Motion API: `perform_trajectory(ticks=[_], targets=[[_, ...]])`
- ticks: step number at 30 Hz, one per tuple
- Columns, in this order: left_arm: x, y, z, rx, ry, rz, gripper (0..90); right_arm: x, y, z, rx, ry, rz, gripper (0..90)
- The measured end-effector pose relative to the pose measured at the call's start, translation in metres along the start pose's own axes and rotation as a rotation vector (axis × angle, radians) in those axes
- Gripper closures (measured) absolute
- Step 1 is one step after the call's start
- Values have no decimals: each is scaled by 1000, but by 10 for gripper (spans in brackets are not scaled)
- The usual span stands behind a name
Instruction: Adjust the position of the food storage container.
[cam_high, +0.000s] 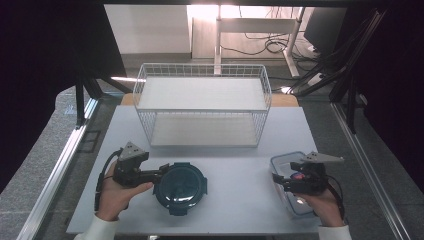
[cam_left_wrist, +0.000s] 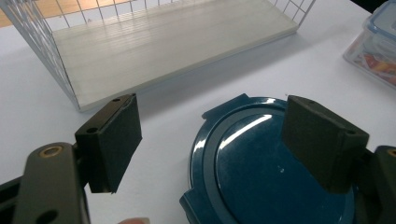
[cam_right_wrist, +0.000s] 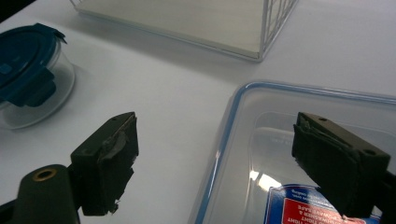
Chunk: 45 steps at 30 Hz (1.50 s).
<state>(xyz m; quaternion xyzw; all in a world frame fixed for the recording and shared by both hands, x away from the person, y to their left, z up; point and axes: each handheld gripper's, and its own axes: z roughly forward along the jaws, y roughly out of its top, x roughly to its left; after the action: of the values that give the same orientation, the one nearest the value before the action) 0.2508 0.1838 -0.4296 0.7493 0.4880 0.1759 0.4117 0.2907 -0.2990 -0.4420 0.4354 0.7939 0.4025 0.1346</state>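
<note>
round container with dark blue lid (cam_high: 180, 188) sits on the white worktop (cam_high: 235, 200) near its front edge, left of centre. left tongs (cam_high: 159, 176) are spread wide at the lid's left rim, one jaw over the lid, one over bare worktop, clasping nothing. clear rectangular box with blue-edged lid (cam_high: 292, 187) lies well apart at the right; right tongs (cam_high: 276, 181) are spread over its left edge, released. behind both stands a white wire basket (cam_high: 202, 102), nothing between.
</note>
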Motion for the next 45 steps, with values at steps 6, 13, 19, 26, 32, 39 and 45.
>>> perform_trajectory(ticks=[6,13,19,26,32,39,45], targets=[[2,-2,4,15,4,-1,186,2,0,0,1,-14,-13,167],[4,-6,12,63,8,16,184,0,0,0,3,-24,-11,198],[2,-9,11,71,20,21,179,0,6,-1,1,-9,-33,249],[-12,-11,21,110,29,82,171,-3,4,-6,7,-25,-16,273],[-10,-12,15,99,32,72,170,-9,9,-10,3,-34,2,327],[-7,-13,12,90,32,60,166,-14,11,-12,16,-54,8,410],[3,-18,1,78,64,25,165,-24,14,-15,27,-84,15,491]])
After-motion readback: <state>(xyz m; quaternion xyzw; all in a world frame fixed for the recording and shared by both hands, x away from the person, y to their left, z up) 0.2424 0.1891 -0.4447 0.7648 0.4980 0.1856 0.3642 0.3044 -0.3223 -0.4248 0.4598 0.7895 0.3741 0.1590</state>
